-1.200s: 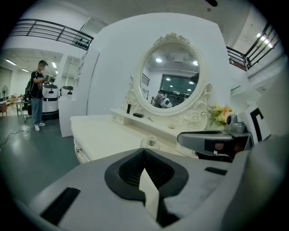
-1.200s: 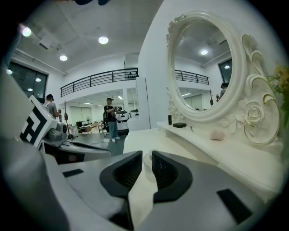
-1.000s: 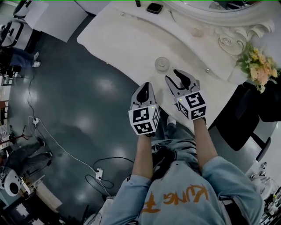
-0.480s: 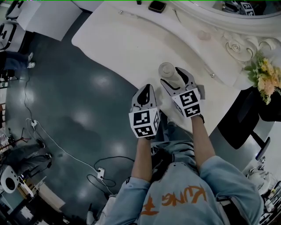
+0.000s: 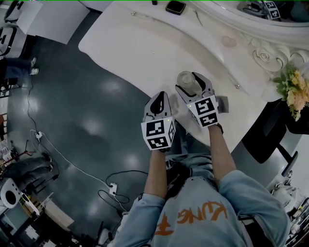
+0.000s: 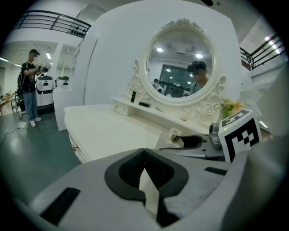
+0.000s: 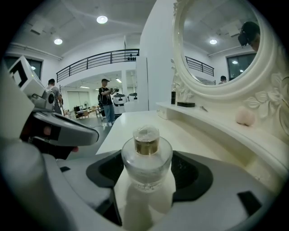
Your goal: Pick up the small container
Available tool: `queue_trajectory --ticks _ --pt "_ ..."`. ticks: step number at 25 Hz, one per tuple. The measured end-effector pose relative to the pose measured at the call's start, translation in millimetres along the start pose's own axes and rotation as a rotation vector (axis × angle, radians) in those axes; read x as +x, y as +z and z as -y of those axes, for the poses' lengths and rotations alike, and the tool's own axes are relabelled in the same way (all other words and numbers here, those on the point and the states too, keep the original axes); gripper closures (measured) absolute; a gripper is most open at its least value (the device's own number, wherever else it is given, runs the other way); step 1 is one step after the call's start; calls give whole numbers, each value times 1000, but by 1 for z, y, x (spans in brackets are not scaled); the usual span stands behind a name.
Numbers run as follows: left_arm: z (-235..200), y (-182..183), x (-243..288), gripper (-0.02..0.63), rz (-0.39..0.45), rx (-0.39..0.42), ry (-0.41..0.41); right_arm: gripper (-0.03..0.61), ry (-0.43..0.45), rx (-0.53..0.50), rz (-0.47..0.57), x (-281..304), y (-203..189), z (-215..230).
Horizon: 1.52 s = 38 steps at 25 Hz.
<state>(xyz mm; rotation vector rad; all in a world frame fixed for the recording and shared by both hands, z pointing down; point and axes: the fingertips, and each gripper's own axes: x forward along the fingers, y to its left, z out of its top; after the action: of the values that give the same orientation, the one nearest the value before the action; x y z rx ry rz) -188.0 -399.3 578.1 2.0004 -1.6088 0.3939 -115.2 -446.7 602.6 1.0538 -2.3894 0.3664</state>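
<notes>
- The right gripper [image 5: 192, 84] has its jaws closed in on the glass bottle [image 7: 146, 158]. In the right gripper view a dark pad sits at each side of the round belly, and I see no gap at either side.
- The bottle stands upright on the white dressing table [image 5: 140, 48], near its front edge. It looks to be resting on the top rather than lifted, though its base is hard to make out.
- The left gripper [image 6: 144, 176] has its jaws pressed together on nothing. It hangs just beside the right one, off the table's front edge.
- The step in hand, as I judge it, is making the hold firm and then lifting.
  - Squeeze evenly on the widest part of the belly, below the shoulder, since smooth round glass can slide out of a shallow pinch.
  - Lift straight up and keep the bottle vertical (the clear stopper above the gold collar may only be sitting loose).
  - Keep the left gripper where it is, so the two do not knock together.
- Counted:
  - one glass bottle
  - two grippers
  - one oval mirror [image 6: 183, 58] in a carved white frame
  - one bunch of flowers [image 5: 294, 91] at the table's right end
  - one pink round puff-like thing [image 7: 246, 116] on the raised shelf
  - one small dark case [image 5: 175, 6] farther along that shelf
  - two people standing far off in the hall, in the right gripper view
</notes>
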Motion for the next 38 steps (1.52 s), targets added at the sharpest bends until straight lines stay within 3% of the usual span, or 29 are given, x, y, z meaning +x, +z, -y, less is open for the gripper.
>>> queue_trajectory --ticks 11,24,30,38 --pt "6 10 -11 592 32 4 18 259 15 55 -49 -7 -2 -1" --pt "48 24 -48 592 144 -17 30 259 7 30 119 -104 41 9" --pt "82 55 -70 592 247 59 36 258 -18 -29 229 -161 71 21" --pt "116 91 -102 592 359 87 30 258 -49 -83 346 -226 109 28"
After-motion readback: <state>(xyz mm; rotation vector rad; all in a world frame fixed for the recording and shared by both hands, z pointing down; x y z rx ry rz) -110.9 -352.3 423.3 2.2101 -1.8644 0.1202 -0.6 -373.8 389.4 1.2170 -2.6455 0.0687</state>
